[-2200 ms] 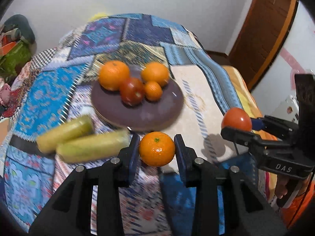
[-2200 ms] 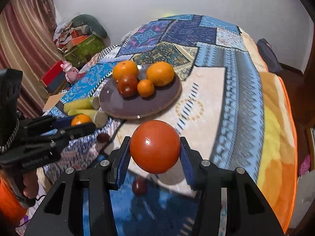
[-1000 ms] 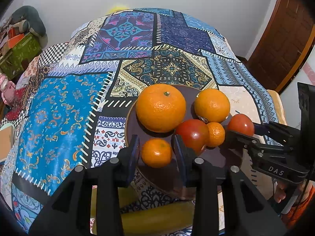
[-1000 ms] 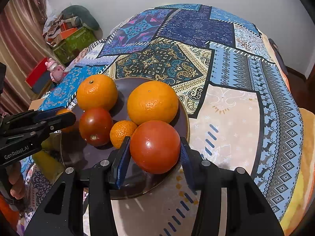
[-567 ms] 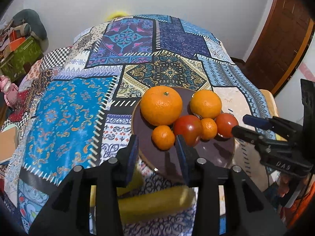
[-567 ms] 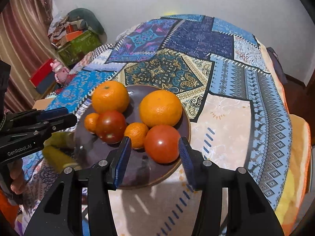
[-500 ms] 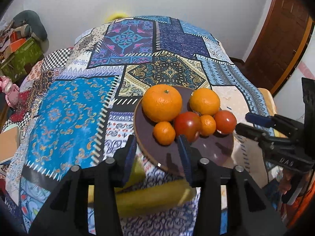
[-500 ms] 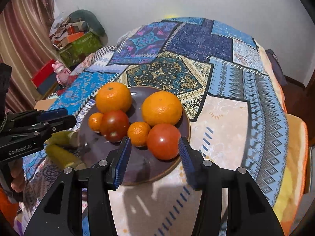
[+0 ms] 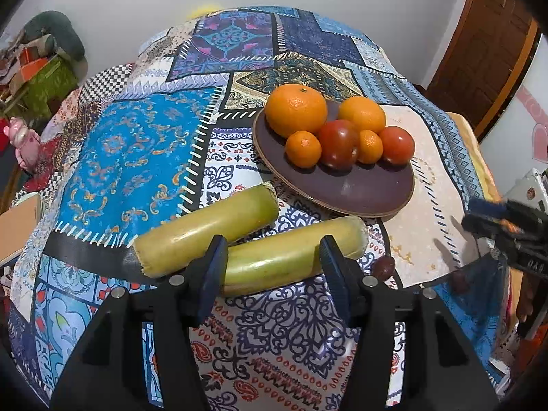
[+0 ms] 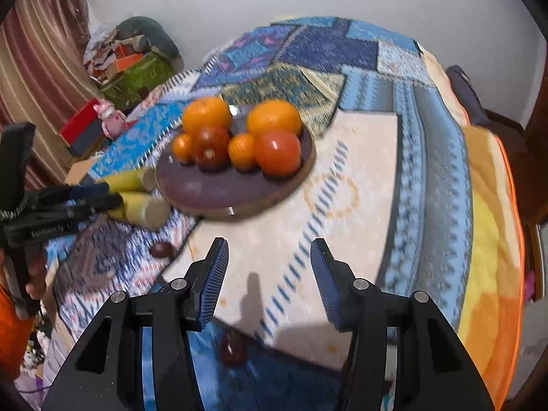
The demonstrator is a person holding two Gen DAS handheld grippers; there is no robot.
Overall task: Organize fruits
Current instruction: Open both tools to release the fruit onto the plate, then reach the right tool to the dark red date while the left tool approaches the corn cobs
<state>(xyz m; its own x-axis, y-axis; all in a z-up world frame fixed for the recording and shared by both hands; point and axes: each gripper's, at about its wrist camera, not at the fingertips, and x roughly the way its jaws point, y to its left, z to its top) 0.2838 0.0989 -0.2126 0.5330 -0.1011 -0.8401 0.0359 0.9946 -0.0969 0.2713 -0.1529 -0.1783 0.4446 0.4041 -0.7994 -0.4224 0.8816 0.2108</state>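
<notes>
A brown plate [image 9: 359,188] [image 10: 205,191] on the patterned cloth holds two big oranges [image 9: 296,109], two small oranges [image 9: 303,149], a dark tomato [image 9: 337,144] and a red tomato [image 9: 397,145] [image 10: 277,152]. My left gripper [image 9: 272,267] is open and empty, its fingers on either side of the nearer of two yellow-green cylinders [image 9: 294,253]. My right gripper [image 10: 269,274] is open and empty, hanging over bare cloth in front of the plate. Two small dark fruits [image 9: 383,267] [image 10: 233,346] lie near the table's front edge.
The second yellow-green cylinder [image 9: 205,229] lies just left of the first. The right gripper shows at the right edge of the left wrist view [image 9: 507,226]. Clutter and a curtain [image 10: 41,68] stand left of the table; a wooden door [image 9: 479,51] is at the right.
Both grippers let go of their fruits on the plate, opened wide and drew back toward the table's front edge. The small orange and the red tomato now rest on the plate.
</notes>
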